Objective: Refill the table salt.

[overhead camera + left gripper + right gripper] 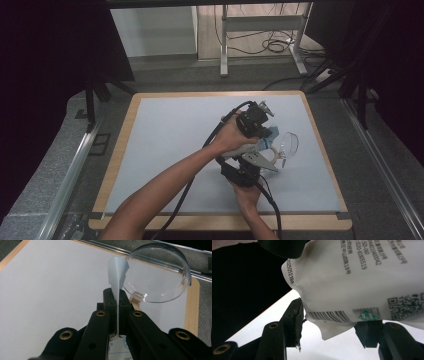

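While the packet hangs between the two tools: it is not yet torn open.
Left gripper (117,298): jaws pressed together on the top edge of the white sachet (117,270).
Right gripper (332,325): jaws half spread about the sachet's barcode corner (329,316); left pad touching, full pinch unclear.
Glass dish (160,277): on the mat just beyond the left jaws.
Advice: likely a tear; right should bite beside the left grip, then pull apart over the dish.
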Motion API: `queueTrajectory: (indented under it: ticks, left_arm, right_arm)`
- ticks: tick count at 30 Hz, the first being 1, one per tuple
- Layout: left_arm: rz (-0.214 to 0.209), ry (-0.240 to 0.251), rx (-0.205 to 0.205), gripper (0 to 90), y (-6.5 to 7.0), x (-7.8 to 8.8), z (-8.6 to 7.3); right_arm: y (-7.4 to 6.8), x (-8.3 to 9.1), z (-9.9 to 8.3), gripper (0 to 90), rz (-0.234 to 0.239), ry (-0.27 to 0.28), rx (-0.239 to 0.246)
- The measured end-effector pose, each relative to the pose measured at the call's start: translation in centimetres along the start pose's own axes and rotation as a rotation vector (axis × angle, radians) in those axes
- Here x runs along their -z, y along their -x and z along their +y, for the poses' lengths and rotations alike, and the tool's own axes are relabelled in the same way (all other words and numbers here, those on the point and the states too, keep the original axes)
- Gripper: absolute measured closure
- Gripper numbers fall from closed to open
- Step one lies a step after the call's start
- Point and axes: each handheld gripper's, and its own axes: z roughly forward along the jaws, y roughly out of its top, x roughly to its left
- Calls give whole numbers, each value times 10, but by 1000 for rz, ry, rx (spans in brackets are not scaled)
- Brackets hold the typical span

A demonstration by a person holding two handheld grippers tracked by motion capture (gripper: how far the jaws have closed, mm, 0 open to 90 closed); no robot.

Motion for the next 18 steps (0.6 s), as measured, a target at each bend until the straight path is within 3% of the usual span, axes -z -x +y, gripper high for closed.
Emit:
queueTrajectory:
  ticks: [18]
  left_arm:
    - [-5, -7, -8, 899, 2, -1, 2]
  right_arm:
    - [-1, 1, 1, 464, -5, 2, 6]
